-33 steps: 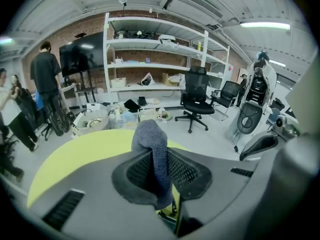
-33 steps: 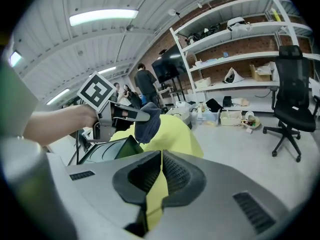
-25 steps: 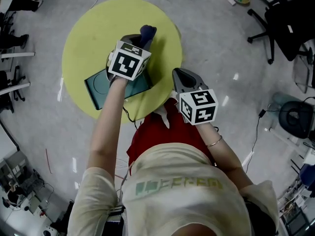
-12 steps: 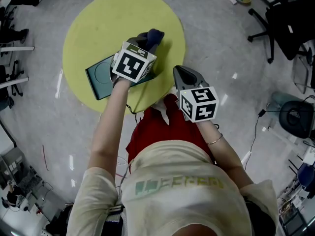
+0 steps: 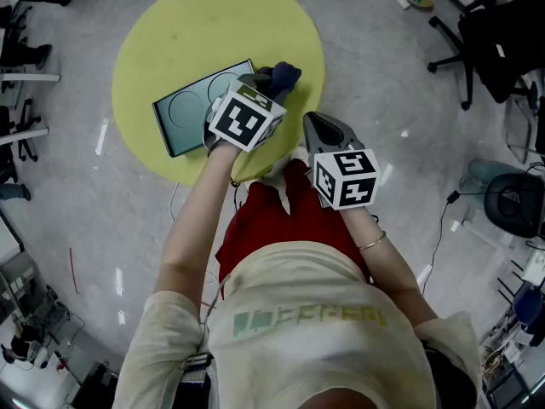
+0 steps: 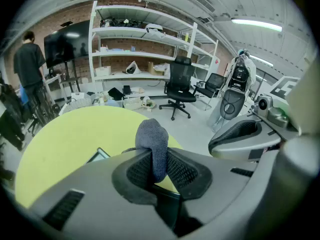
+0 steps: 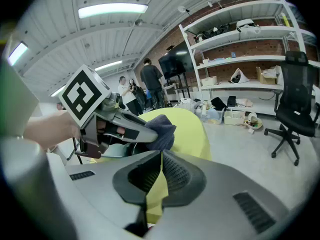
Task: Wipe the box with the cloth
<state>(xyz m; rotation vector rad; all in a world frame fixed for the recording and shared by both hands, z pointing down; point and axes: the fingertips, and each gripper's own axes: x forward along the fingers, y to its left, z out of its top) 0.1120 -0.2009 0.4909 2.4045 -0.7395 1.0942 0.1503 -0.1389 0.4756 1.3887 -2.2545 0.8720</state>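
A flat dark-green box lies on the round yellow table. My left gripper is shut on a dark blue cloth, which hangs over the box's right end; in the left gripper view the cloth sticks up between the jaws with a corner of the box beside it. My right gripper is shut and empty, off the table's near right edge. The right gripper view shows the left gripper holding the cloth over the table.
Black office chairs stand at the right, and another chair before white shelving. People stand at the back. Cables and gear lie along the floor's right edge. The person's torso fills the foreground.
The left gripper has carried the cloth rightwards along the box to its right end, uncovering most of the box's top. The right gripper has stayed put.
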